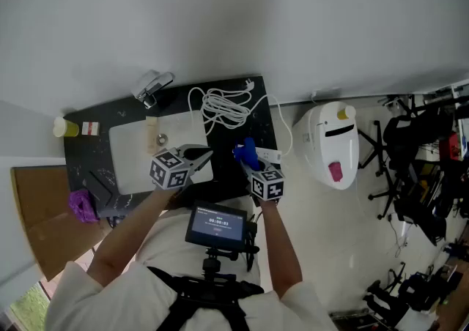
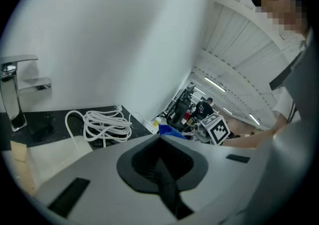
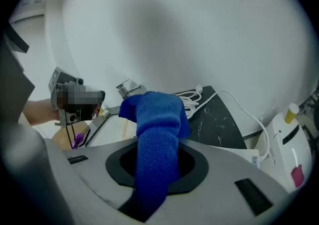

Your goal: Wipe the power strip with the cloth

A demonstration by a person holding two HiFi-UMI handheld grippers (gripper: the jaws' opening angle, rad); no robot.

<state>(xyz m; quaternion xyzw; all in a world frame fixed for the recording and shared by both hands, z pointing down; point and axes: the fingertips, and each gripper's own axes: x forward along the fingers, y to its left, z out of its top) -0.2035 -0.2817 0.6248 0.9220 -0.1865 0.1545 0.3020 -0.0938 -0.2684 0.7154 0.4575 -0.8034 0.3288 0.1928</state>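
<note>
Grips a bunched blue cloth (image 3: pixel 157 119) in the right gripper (image 1: pixel 251 165), jaws closed tight on it, fabric standing up past the tips. Holds the left gripper (image 2: pixel 159 138) close alongside, above the near right corner of a pale sink (image 1: pixel 132 148) — jaws pressed together, nothing between them. Places the white power strip (image 1: pixel 270 154) at the right edge of a black counter (image 1: pixel 88 157), just beside the cloth — contact impossible to confirm. Also shows a coil of white cable (image 1: pixel 226 108) behind, a chrome tap (image 1: pixel 152 86) at the sink's back and a yellow cup (image 1: pixel 64 127) far left.
</note>
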